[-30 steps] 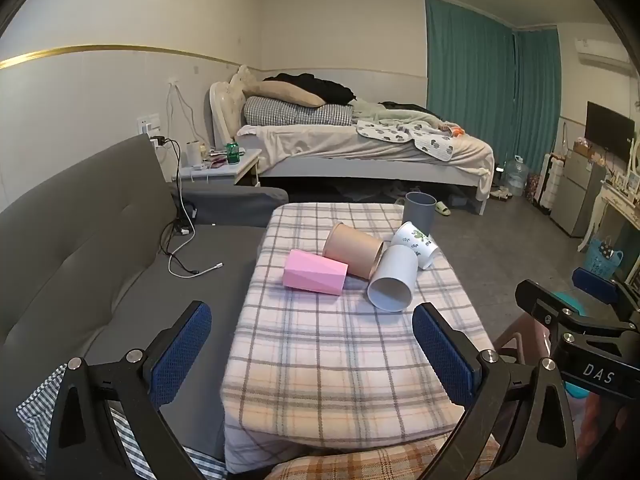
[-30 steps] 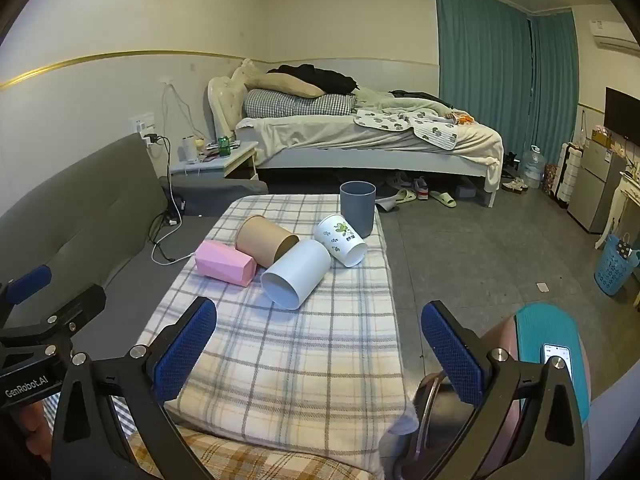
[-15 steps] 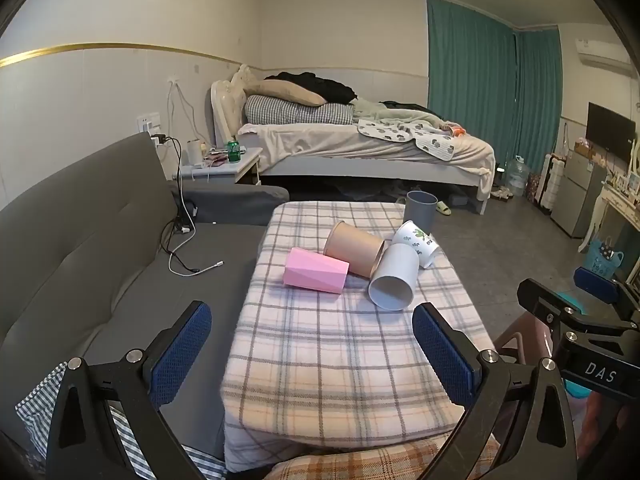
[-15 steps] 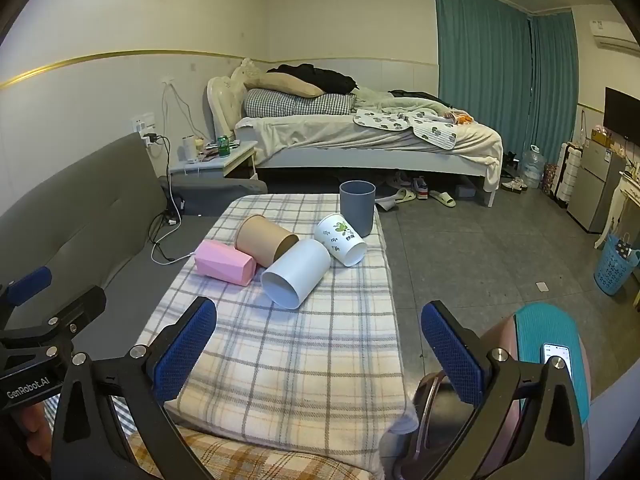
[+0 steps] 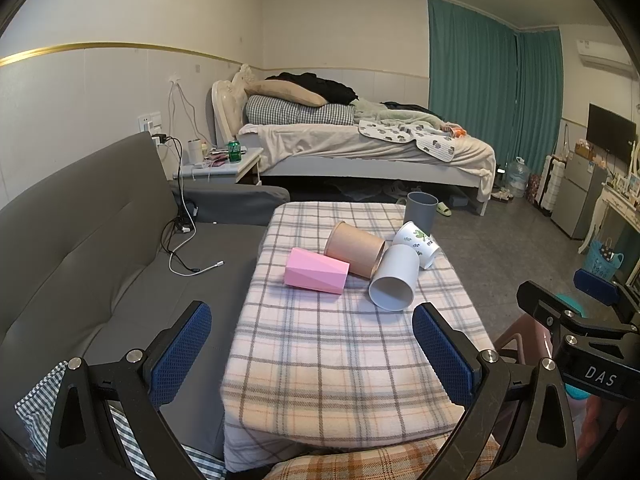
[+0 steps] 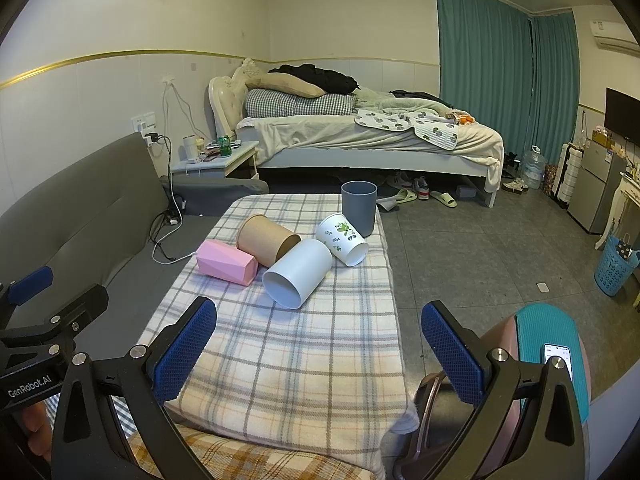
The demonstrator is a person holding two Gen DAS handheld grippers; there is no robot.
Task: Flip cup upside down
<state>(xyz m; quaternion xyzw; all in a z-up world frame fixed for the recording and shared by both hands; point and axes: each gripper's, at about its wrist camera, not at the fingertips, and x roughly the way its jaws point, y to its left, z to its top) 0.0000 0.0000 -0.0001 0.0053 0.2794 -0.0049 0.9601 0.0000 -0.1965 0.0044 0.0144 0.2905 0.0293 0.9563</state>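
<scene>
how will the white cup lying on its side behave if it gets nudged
The white cup lies on its side with a round wall, so it would probably roll. The soft plaid cloth may slow it. It sits against the brown cup and seems to touch the leaf-print cup, so a push toward either would likely shift them too. It looks thin-walled and empty, so probably light.

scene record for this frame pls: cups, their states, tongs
surface: table with plaid cloth
upright: grey cup, mouth up, far end
on side: pink faceted cup; brown cup; white cup, mouth toward camera; leaf-print cup
flipped: none yet
left tongs: open, empty, short of the cups
right tongs: open, empty, short of the cups
</scene>
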